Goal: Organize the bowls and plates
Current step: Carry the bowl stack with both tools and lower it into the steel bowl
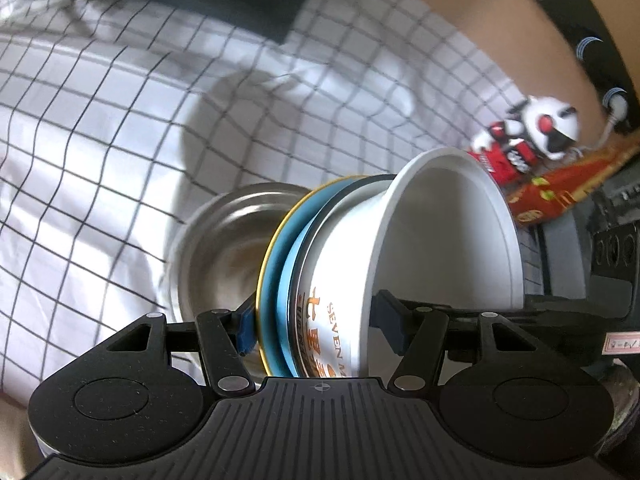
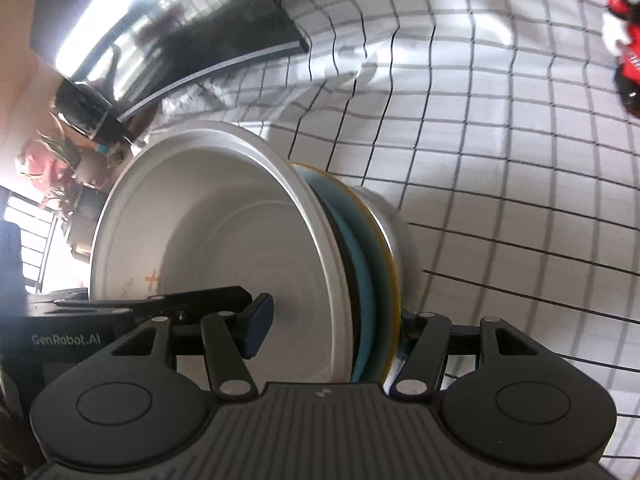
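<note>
A stack hangs tilted above the checked cloth, held at opposite rims by both grippers. It is a white bowl (image 1: 448,232) (image 2: 224,220) with orange lettering, sitting on blue plates (image 1: 284,248) (image 2: 360,240), one with a yellow rim. My left gripper (image 1: 316,320) is shut on the stack, one pad inside the white bowl and the other under the plates. My right gripper (image 2: 332,330) grips the same way from the other side. A steel bowl (image 1: 224,248) (image 2: 396,232) lies against the plates' underside, just outside the pads. I cannot tell what bears it.
A white tablecloth (image 1: 100,140) with a black grid lies below, with the stack's shadow on it. A red and white toy figure (image 1: 548,128) (image 2: 624,40) stands by a red box (image 1: 560,188). A glossy black appliance (image 2: 160,28) sits at the cloth's far edge.
</note>
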